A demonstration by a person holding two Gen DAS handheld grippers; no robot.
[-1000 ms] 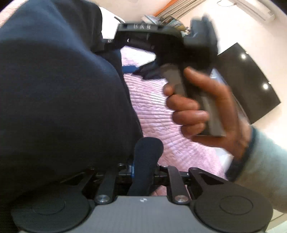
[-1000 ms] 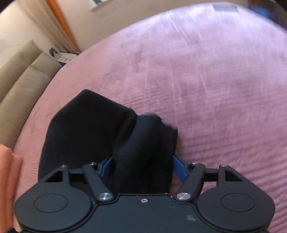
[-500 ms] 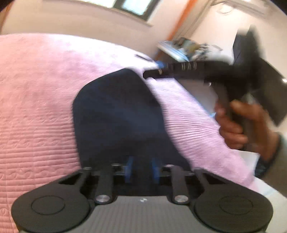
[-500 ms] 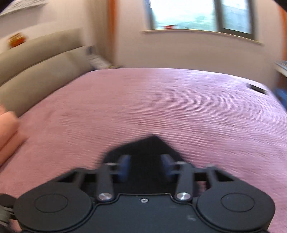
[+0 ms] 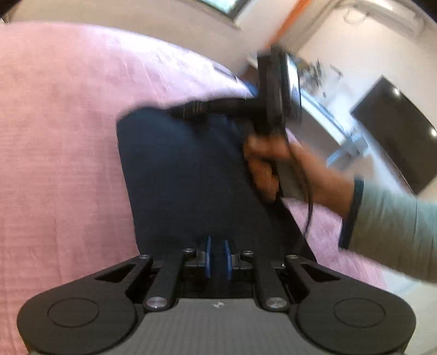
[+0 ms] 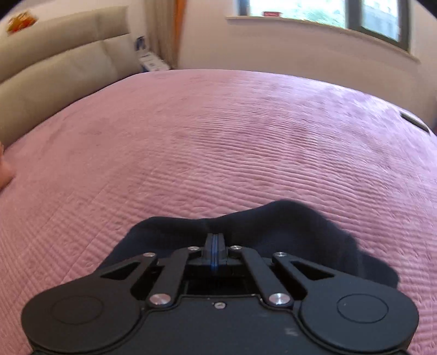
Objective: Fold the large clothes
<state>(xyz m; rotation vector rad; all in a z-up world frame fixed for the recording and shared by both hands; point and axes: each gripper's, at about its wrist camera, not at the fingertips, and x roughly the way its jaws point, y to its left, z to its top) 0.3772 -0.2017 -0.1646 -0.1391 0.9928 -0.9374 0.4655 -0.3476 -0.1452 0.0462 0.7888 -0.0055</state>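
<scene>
A dark navy garment (image 5: 185, 169) lies spread on the pink bed, stretched between my two grippers. My left gripper (image 5: 218, 255) is shut on its near edge, with cloth between the blue pads. At the garment's far corner, the left wrist view shows my right gripper (image 5: 183, 109), blurred and held by a hand (image 5: 273, 161) in a grey-green sleeve (image 5: 396, 229). In the right wrist view the right gripper (image 6: 215, 243) has its pads pressed together on the puckered edge of the garment (image 6: 300, 226), which fans out to both sides beneath it.
The pink quilted bedspread (image 6: 218, 136) stretches far beyond the garment. A beige headboard (image 6: 54, 68) stands at the left, a window (image 6: 327, 11) behind. A small dark object (image 6: 413, 120) lies at the bed's right edge. A dark TV (image 5: 396, 131) hangs on the wall.
The right jaws went from wide open around bunched cloth to closed on its edge. The garment, first raised and filling the left view, now lies flat. Both grippers have shifted across the bed.
</scene>
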